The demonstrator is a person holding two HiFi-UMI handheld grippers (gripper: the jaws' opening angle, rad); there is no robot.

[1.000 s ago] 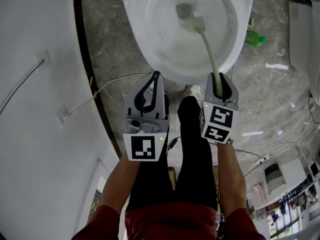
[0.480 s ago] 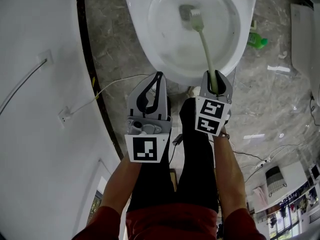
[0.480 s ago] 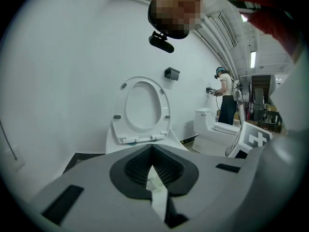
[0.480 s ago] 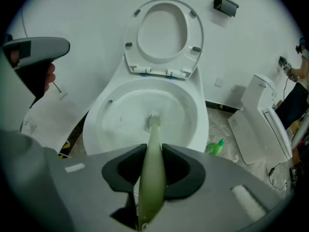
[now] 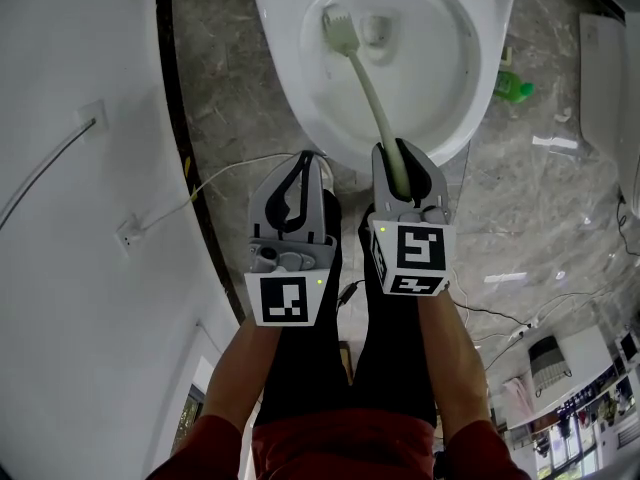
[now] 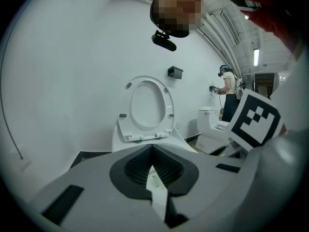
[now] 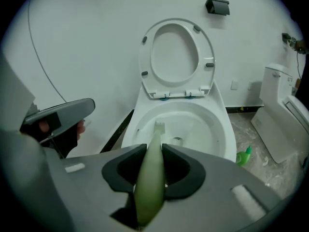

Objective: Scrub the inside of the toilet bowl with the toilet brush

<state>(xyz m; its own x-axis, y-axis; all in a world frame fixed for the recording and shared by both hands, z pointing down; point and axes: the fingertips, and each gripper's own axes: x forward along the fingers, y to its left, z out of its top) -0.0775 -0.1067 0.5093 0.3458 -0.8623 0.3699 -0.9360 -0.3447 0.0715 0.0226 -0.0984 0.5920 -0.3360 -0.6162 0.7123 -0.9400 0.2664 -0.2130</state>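
Left gripper point(image 5: 305, 160): jaws closed together, nothing between them. It hangs over the floor just in front of the toilet bowl point(image 5: 285, 60), not touching it. In its own view the pads point(image 6: 140, 166) meet at the tips.

Right gripper point(image 5: 398, 163): clamped on the pale green handle of the toilet brush point(image 5: 368, 83). The handle fills the gap between the jaws point(image 7: 153, 158).

The brush slants up and to the left from the jaws, over the front rim and down into the bowl. Its bristle head sits against the left inner wall, just beside the drain hole point(image 5: 376, 30).

Room, left to right:
- white wall point(image 5: 80, 218) with a dark strip point(image 5: 185, 138) along its base
- thin white cable point(image 5: 215, 173) lying across the grey marbled floor point(image 5: 215, 78)
- toilet seat point(image 7: 176, 57) raised upright behind the bowl
- green bottle point(image 5: 510, 90) on the floor, right of the bowl
- second toilet point(image 7: 285, 124) farther right
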